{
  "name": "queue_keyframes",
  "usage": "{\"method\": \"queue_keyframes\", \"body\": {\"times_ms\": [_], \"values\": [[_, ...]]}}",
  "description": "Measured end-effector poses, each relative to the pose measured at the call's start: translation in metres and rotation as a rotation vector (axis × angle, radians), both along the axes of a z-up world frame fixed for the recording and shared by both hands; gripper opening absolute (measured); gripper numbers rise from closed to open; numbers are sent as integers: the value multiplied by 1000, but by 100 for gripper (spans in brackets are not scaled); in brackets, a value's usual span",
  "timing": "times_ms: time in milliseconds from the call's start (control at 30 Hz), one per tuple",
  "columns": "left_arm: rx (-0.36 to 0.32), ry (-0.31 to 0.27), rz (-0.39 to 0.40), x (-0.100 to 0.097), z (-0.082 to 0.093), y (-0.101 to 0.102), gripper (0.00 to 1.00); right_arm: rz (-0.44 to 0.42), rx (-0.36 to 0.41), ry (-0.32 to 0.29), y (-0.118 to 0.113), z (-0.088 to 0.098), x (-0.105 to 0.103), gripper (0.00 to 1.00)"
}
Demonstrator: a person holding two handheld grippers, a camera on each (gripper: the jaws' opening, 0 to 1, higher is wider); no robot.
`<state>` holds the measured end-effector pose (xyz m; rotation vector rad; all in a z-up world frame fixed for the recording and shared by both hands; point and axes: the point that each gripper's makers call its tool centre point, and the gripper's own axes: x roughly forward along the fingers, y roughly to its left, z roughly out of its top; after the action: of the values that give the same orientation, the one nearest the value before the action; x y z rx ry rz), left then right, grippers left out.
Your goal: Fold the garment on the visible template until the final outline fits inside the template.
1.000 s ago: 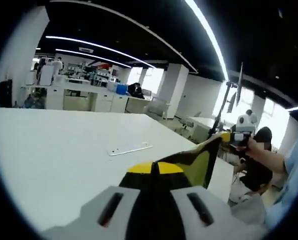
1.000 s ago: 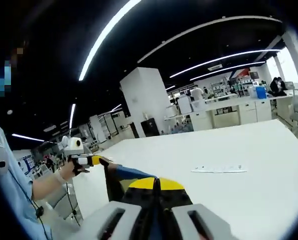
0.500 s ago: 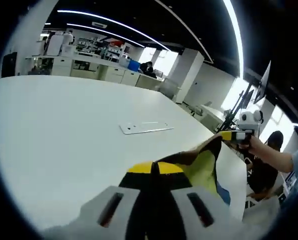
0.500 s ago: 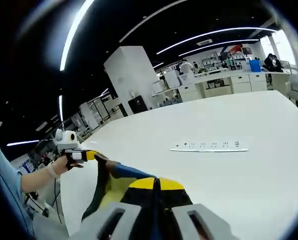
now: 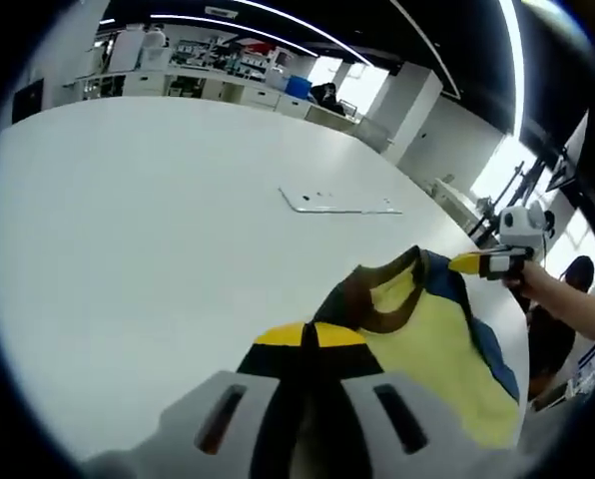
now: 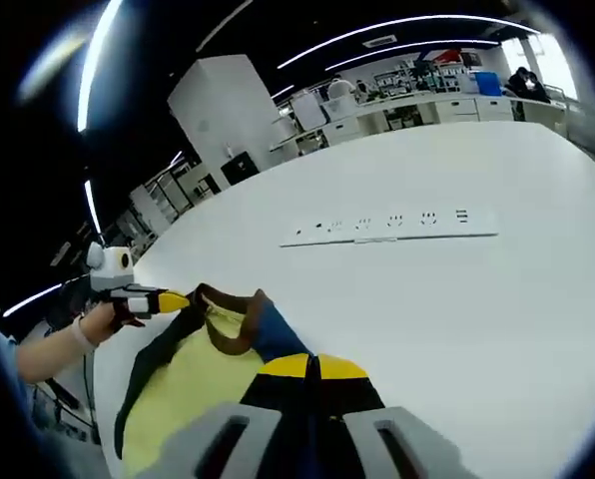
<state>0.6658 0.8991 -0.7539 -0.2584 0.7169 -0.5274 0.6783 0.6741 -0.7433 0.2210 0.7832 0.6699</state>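
White table point(image 5: 128, 220), flat socket strip point(image 6: 392, 226) lying on it — white counters point(image 5: 208, 85), ceiling light strips point(image 6: 417, 25) beyond

Both views look low and close across the table point(image 5: 128, 220), apparently sharing the garment point(image 6: 193, 369).

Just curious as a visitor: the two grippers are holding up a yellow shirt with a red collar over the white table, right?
Nearly. The collar is brown, not red, as the left gripper view shows. The rest holds: both grippers, left gripper and right gripper, hold the yellow shirt over the white table.
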Motion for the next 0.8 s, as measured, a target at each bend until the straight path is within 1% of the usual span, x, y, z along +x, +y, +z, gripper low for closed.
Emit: {"method": "queue_keyframes", "body": {"times_ms": [133,233,367,467,500,533,567,600,667,700,767,800], "values": [[4,8,6,1,-5,2,0,-8,-11,13,0,-8,-1,0],[15,20,10,-1,-9,4,0,11,-34,12,2,-15,-3,0],[35,17,-1,-2,-11,4,0,11,-42,11,4,-17,-4,0],[37,12,-8,-2,-12,5,0,17,-56,9,5,-19,-5,0],[50,-8,-22,-1,-11,5,0,20,-66,1,4,-19,-5,0],[63,-46,-48,0,-8,3,0,25,-73,-11,5,-18,-6,0],[80,-57,-63,-1,-8,4,0,43,-93,-43,5,-15,-5,0],[107,-81,-75,-1,-6,6,0,57,-114,-71,5,-13,-5,0],[101,-104,-81,-2,-1,4,0,74,-156,-118,4,-9,-5,0],[93,-110,-95,-3,1,2,0,76,-160,-137,5,-6,-5,0],[95,-118,-89,-4,5,3,0,83,-143,-134,7,-2,-10,6],[90,-148,-94,-3,12,1,0,85,-138,-137,7,0,-12,10]]}}
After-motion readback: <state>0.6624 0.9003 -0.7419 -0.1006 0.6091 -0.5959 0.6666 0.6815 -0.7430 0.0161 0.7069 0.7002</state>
